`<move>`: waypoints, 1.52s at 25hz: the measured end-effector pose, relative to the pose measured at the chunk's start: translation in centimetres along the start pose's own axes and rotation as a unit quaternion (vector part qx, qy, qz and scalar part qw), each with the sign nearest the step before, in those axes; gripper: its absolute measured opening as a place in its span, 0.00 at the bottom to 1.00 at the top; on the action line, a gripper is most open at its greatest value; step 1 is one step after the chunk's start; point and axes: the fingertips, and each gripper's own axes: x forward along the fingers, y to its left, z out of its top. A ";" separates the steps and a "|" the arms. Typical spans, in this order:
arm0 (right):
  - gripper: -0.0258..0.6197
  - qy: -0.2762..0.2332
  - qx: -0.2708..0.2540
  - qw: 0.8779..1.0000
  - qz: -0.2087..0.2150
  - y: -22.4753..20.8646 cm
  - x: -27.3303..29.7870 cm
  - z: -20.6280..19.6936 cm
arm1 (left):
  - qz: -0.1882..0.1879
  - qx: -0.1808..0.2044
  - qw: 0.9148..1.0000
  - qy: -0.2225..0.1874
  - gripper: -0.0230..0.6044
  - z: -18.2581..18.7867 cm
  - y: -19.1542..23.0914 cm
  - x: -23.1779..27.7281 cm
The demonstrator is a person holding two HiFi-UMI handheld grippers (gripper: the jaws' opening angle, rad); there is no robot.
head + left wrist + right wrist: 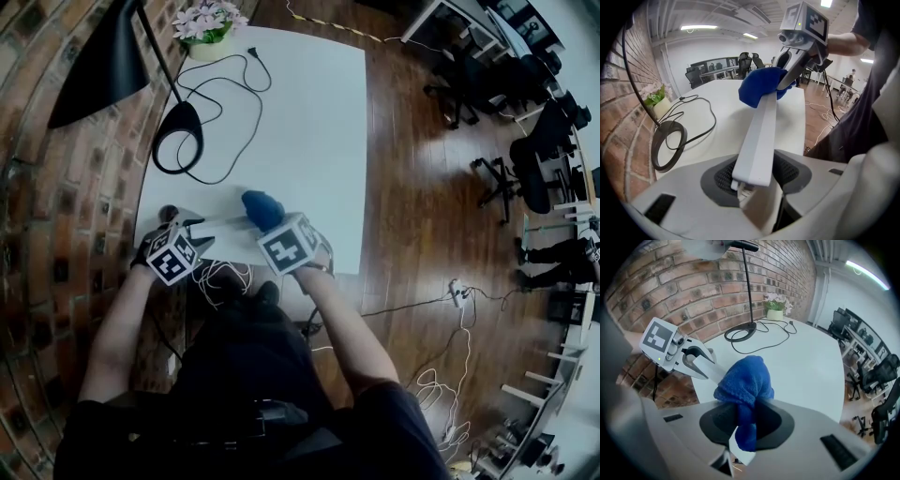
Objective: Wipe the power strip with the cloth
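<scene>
Two devices are in use: the left hand-held gripper [195, 228] and the right hand-held gripper [267, 223]. One white power strip [759, 136]. One blue cloth [743, 380]. One table [309, 122]. One black desk lamp [178, 136] with one cord [230, 89]. One flowerpot [208, 28].

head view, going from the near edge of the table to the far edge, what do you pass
power strip with the blue cloth on it → black lamp base → flower pot

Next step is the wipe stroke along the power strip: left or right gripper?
Right. The right gripper pinches the blue cloth, which sits on the far end of the power strip; the left gripper is clamped on its near end, steadying it.
</scene>
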 end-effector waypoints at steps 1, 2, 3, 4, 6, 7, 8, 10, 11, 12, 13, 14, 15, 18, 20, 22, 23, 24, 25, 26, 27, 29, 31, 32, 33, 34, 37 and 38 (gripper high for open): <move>0.15 -0.002 -0.012 1.000 -0.008 0.0 0.0 0.2 | 0.000 0.001 1.000 0.000 0.37 0.0 0.0 0.0; 0.15 -0.004 -0.021 1.000 -0.014 0.0 0.0 0.4 | 0.000 0.001 1.000 -0.001 0.37 0.0 0.0 -0.1; 0.15 -0.008 -0.025 1.000 -0.016 0.1 0.0 0.6 | 0.000 0.001 1.000 -0.002 0.37 0.0 0.0 0.0; 0.15 -0.015 -0.025 0.999 -0.016 0.4 0.0 0.9 | 0.000 0.002 1.000 -0.002 0.36 0.0 0.0 0.0; 0.15 -0.033 -0.024 0.999 -0.015 1.1 0.1 1.7 | -0.001 0.003 1.000 -0.004 0.36 0.0 0.0 0.0; 0.15 -0.039 -0.029 0.999 -0.017 1.4 0.3 2.0 | -0.001 0.003 1.000 -0.004 0.36 0.1 0.0 0.0; 0.15 -0.041 -0.036 0.998 -0.023 1.6 0.5 2.2 | -0.002 0.003 1.000 -0.005 0.36 0.1 0.0 0.0; 0.15 -0.034 -0.049 0.998 -0.029 1.8 0.8 2.4 | -0.004 0.002 1.000 -0.007 0.36 0.1 0.0 0.0; 0.15 -0.031 -0.050 0.998 -0.027 1.8 0.9 2.4 | -0.004 0.002 1.000 -0.008 0.36 0.1 0.1 -0.1; 0.15 -0.031 -0.049 0.998 -0.024 1.8 0.9 2.5 | -0.004 0.002 1.000 -0.009 0.36 0.1 0.1 -0.1; 0.15 -0.032 -0.048 0.998 -0.023 1.9 0.9 2.5 | -0.004 0.003 1.000 -0.010 0.36 0.1 0.0 -0.1; 0.15 -0.035 -0.051 0.998 -0.024 2.1 0.9 2.6 | -0.003 0.004 1.000 -0.011 0.36 0.1 0.0 -0.1; 0.15 -0.038 -0.056 0.997 -0.026 2.3 1.0 2.7 | -0.003 0.004 1.000 -0.012 0.36 0.1 0.0 -0.1; 0.15 -0.045 -0.072 0.996 -0.027 3.5 1.4 3.2 | -0.002 0.005 1.000 -0.013 0.36 0.2 0.0 -0.1; 0.15 -0.046 -0.086 0.995 -0.030 4.2 1.7 3.6 | -0.002 0.005 1.000 -0.014 0.36 0.2 0.1 0.0; 0.15 -0.044 -0.106 0.993 -0.039 4.7 2.0 3.8 | -0.002 0.003 1.000 -0.015 0.36 0.2 0.1 0.0; 0.15 -0.043 -0.112 0.992 -0.042 4.9 2.0 3.8 | -0.002 0.002 1.000 -0.016 0.36 0.2 0.0 0.0; 0.15 -0.044 -0.114 0.992 -0.043 5.0 2.1 3.8 | -0.002 0.002 1.000 -0.016 0.36 0.2 0.0 -0.1; 0.15 -0.045 -0.113 0.992 -0.042 5.1 2.0 3.8 | -0.002 0.003 1.000 -0.017 0.36 0.2 0.0 -0.1; 0.15 -0.047 -0.112 0.992 -0.042 5.2 2.1 3.9 | -0.001 0.003 1.000 -0.018 0.36 0.2 0.1 -0.1; 0.15 -0.048 -0.115 0.991 -0.043 5.3 2.1 4.1 | -0.001 0.003 1.000 -0.019 0.36 0.2 0.1 -0.1; 0.15 -0.048 -0.124 0.990 -0.045 5.7 2.2 4.3 | 0.000 0.002 1.000 -0.019 0.36 0.2 0.1 -0.2; 0.15 -0.050 -0.127 0.990 -0.036 6.5 2.4 4.6 | 0.000 0.001 1.000 -0.020 0.36 0.2 0.2 -0.1; 0.15 -0.052 -0.126 0.990 -0.027 7.1 2.6 4.8 | 0.000 0.001 1.000 -0.020 0.36 0.2 0.2 -0.1; 0.15 -0.055 -0.127 0.990 -0.020 7.7 2.7 5.1 | 0.000 0.001 1.000 -0.019 0.36 0.2 0.2 -0.1; 0.15 -0.058 -0.132 0.989 -0.014 8.3 2.8 5.4 | 0.000 0.000 1.000 -0.019 0.36 0.2 0.1 -0.1; 0.15 -0.064 -0.153 0.986 0.003 10.5 3.4 6.4 | 0.000 -0.001 1.000 -0.019 0.36 0.3 0.1 -0.1; 0.15 -0.063 -0.160 0.985 0.008 11.1 3.7 6.6 | 0.000 -0.001 1.000 -0.019 0.36 0.1 0.1 0.1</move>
